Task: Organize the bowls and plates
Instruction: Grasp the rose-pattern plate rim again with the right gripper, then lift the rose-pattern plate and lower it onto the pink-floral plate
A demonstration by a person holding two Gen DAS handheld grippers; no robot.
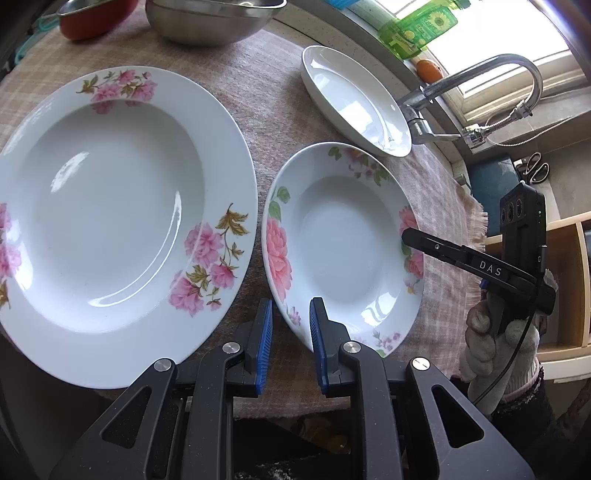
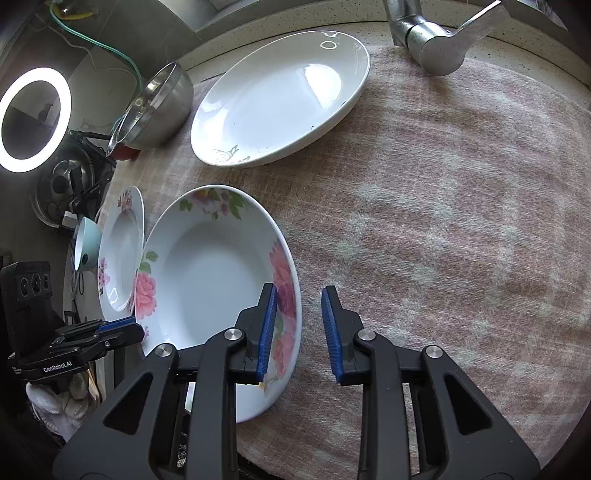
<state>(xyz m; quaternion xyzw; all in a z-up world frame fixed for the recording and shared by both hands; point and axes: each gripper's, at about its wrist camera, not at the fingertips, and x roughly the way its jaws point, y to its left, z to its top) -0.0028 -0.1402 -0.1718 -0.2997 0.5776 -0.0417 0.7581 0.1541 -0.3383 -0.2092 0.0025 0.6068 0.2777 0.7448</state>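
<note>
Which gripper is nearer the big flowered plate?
Left. The left gripper sits just beside the big flowered plate, while the right gripper is beyond the smaller flowered plate.

The widest open stretch is the bare pink checked woven cloth (image 2: 443, 221), filling the right half of the right wrist view; nothing stands there until the chrome tap (image 2: 436, 48) at the upper edge. In the left wrist view, a narrow strip of cloth runs between the large white deep plate with pink flowers (image 1: 110, 206) at left and the smaller white rose-patterned deep plate (image 1: 343, 251) at centre. The plain white oval dish (image 1: 354, 99) lies just above that, almost touching it. The steel bowl (image 1: 207, 22) blocks the top edge.
</note>
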